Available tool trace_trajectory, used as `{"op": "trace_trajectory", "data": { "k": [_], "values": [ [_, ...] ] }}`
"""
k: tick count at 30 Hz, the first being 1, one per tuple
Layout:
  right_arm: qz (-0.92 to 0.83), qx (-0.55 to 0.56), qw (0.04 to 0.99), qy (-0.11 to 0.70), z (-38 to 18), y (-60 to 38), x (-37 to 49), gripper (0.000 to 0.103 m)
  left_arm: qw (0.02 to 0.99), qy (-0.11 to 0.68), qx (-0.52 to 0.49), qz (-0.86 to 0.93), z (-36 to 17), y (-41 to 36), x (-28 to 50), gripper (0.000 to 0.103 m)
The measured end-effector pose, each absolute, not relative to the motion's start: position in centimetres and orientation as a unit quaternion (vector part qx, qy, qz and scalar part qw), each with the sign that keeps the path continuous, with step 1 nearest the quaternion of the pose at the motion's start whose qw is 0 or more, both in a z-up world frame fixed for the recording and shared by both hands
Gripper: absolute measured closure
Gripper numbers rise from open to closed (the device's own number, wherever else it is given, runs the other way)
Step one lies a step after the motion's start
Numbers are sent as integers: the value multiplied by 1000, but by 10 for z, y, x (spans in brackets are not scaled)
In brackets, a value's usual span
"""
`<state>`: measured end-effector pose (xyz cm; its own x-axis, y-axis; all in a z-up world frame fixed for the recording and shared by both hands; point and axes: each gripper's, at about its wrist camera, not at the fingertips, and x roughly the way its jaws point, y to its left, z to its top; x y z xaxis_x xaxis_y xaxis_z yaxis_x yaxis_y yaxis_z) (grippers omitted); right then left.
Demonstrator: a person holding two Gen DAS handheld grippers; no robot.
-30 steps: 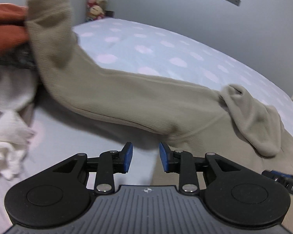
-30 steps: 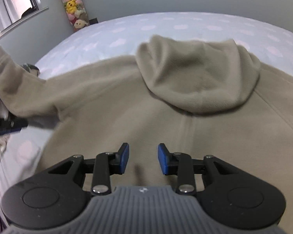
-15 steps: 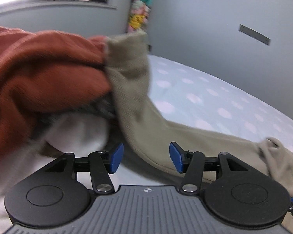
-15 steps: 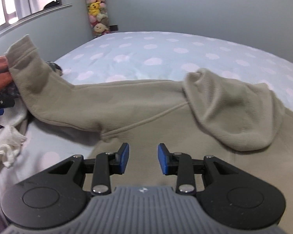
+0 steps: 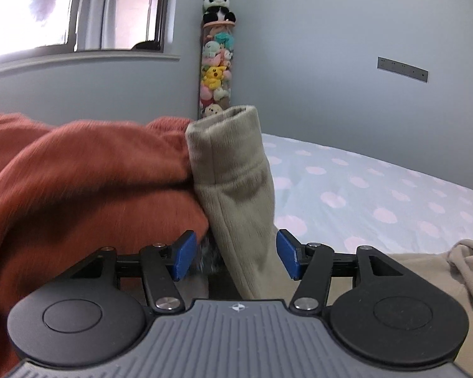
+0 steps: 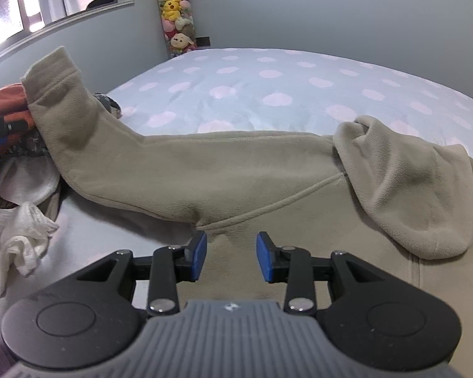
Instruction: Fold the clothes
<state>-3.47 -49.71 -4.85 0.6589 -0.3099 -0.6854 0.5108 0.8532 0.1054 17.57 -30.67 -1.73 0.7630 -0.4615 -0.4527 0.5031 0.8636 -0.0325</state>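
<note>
- Swung since a second ago toward sleeve cuff (image 5: 227,157); left gripper (image 5: 235,260) wide, straddling it.
- Right gripper (image 6: 231,258) narrower, empty, over hoodie (image 6: 299,226) spread on bed (image 6: 299,88).
- Soft, light, floppy fleece; best pinched at cuff hem.

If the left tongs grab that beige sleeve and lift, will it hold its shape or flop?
Likely floppy: the sleeve already bends and sags across the bed. Its fleece looks thick and soft, so probably grippy, not slippery. The cuff only leans on the orange pile, so it may topple.
</note>
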Motion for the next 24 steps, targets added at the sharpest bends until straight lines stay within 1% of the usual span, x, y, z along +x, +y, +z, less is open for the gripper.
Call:
{"op": "trace_trajectory", "data": {
  "k": [4, 9, 13, 14, 16, 19, 24],
  "values": [
    [-234, 150, 894, 353, -56, -505, -35, 63, 946, 203, 70, -244, -11, -317, 199, 49],
    [-236, 161, 890, 356, -63, -514, -35, 62, 952, 197, 68, -222, -7, -328, 231, 48],
    [-234, 164, 889, 357, -68, -518, -35, 61, 953, 188, 68, -229, -8, -342, 235, 49],
    [-234, 164, 889, 358, -69, -519, -35, 61, 953, 184, 69, -230, -8, -345, 234, 51],
    [-236, 164, 889, 358, -71, -521, -38, 61, 954, 175, 71, -232, -8, -353, 232, 73],
    [-242, 166, 888, 353, -71, -527, -46, 61, 950, 166, 64, -256, 0, -358, 222, 79],
    [-274, 153, 879, 360, -71, -547, -65, 61, 940, 127, 59, -312, 24, -383, 178, 80]
  ]
}}
